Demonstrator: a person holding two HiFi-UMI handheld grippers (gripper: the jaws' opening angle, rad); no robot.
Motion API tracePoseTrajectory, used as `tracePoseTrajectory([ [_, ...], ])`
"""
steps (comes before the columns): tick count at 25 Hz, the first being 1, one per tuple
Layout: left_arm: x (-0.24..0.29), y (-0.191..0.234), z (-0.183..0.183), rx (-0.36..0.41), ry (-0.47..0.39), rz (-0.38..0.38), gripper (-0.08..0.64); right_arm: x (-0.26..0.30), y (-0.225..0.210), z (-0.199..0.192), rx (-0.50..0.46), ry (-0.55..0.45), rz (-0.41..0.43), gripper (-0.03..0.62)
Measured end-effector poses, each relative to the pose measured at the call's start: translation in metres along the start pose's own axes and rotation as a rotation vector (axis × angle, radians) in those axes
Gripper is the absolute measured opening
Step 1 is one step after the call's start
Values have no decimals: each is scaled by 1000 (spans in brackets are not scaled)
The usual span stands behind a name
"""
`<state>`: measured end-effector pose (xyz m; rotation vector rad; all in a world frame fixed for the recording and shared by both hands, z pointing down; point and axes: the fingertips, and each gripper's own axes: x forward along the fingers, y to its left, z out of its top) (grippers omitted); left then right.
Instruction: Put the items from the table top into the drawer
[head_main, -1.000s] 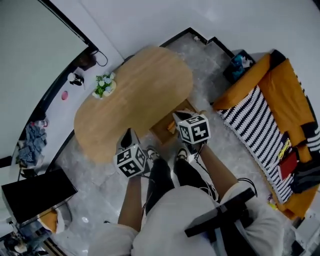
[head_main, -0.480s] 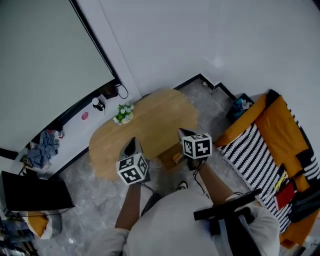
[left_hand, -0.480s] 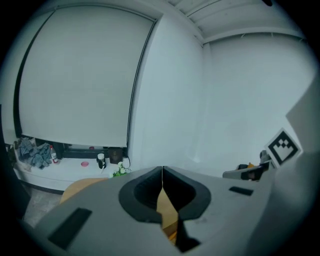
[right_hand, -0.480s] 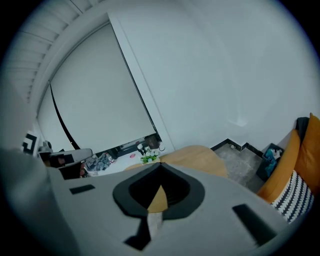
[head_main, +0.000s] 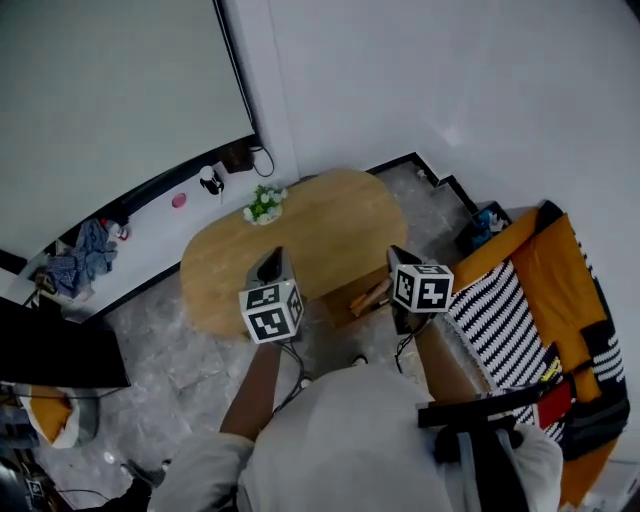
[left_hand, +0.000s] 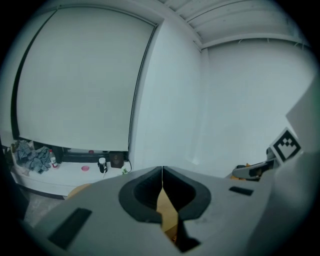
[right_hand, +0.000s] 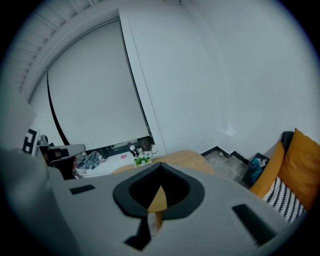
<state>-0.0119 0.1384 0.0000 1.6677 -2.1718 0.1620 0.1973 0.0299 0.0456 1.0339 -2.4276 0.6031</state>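
The oval wooden table (head_main: 300, 235) stands below me, with only a small pot of white flowers (head_main: 264, 203) on its far left end. Under its near right edge a wooden drawer (head_main: 365, 296) stands pulled out; what lies in it is too small to tell. My left gripper (head_main: 270, 266) hangs high above the table's near edge, and its jaws (left_hand: 162, 172) meet with nothing between them. Above the drawer, my right gripper (head_main: 398, 260) is also shut (right_hand: 160, 169) and empty. The flowers (right_hand: 141, 160) also show in the right gripper view.
An orange sofa with a black-and-white striped blanket (head_main: 520, 300) stands to the right. A dark screen (head_main: 50, 350) is at the left. The white ledge (head_main: 150, 225) behind the table bears small items and crumpled clothes (head_main: 70, 265). Dark steps (head_main: 440, 182) and a blue bin (head_main: 487, 222) lie beyond.
Both grippers have risen well above the table, still shut. The head view has pulled back and up, so table and drawer look smaller and farther away.
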Motion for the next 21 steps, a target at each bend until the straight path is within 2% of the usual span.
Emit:
tracePoseTrajectory([
  [12, -11, 33, -13, -33, 15, 1, 9, -2, 23, 3, -7, -24, -36, -9],
  [21, -13, 36, -15, -34, 22, -15, 9, -9, 25, -1, 2, -22, -61, -9],
])
